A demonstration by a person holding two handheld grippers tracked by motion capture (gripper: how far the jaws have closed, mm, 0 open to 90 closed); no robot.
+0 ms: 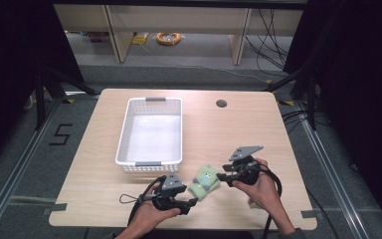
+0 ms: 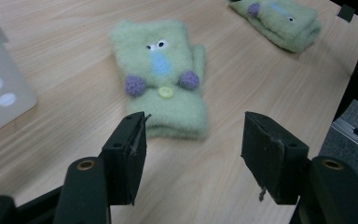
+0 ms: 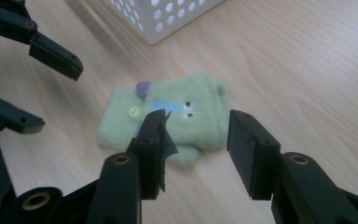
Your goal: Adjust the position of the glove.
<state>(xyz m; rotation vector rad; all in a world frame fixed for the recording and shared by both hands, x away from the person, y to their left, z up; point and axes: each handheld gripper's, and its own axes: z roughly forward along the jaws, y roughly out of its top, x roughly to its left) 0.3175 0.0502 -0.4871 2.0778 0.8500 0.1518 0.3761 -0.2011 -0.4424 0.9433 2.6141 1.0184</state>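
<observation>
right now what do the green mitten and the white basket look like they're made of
Green mitten: soft fuzzy knit or fleece, matte, with a hazy nap at its edges; purple yarn bobbles and a shiny, probably plastic button. White basket: looks like moulded plastic, smooth with a slight sheen, its walls punched with rows of round holes.

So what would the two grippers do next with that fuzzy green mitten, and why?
Probably ease the right gripper forward onto the near end of the green mitten. Its jaws stand open, apart from the fabric, and the mitten lies flat on the table between it and the left gripper, near the white basket.
</observation>
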